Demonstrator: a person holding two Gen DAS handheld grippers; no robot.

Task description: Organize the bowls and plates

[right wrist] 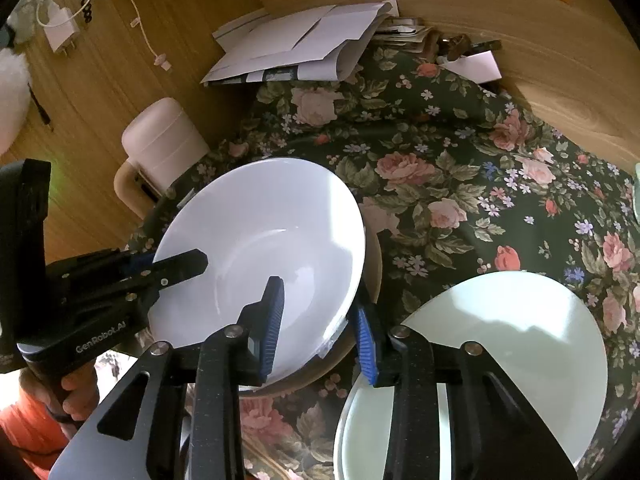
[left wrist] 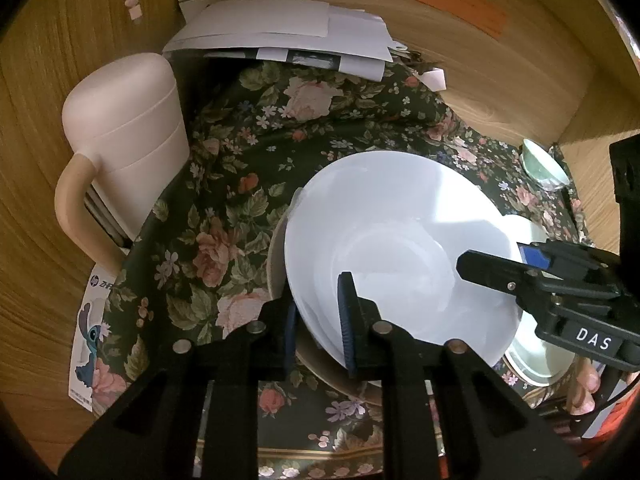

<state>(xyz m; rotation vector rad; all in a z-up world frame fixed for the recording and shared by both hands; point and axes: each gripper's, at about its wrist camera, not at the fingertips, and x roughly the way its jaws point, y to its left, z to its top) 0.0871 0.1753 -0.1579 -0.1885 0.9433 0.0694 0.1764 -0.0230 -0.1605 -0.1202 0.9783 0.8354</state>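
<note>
A white bowl (left wrist: 400, 248) is seen resting tilted on a tan dish (right wrist: 320, 368), on the floral cloth (left wrist: 248, 184). It is held at opposite rims by both tools. The left gripper (left wrist: 320, 320) is clamped on the near rim, one blue pad inside the wall and one outside. The right gripper (right wrist: 320, 328) straddles the opposite rim; its jaws are parted a little, and the outer pad appears to stand just off the wall, though the view there is too poor for certainty, so a firm hold by this tool is not confirmed.

A pale green plate (right wrist: 500, 340) lies just beside the bowl, partly under the right tool. A small green bowl (left wrist: 544, 164) stands well apart, by the wooden wall. A pink jug (left wrist: 132, 128) and loose papers (left wrist: 288, 36) occupy the far side.

The step in hand is judged to be the seating of the white bowl on the dish beneath. For this to be done well, the bowl should be levelled until it is centred, and the left clamp should be released only once the bowl sits flat. The right tool should be withdrawn straight upward, so that the rim is not dragged and the green plate is not struck.
</note>
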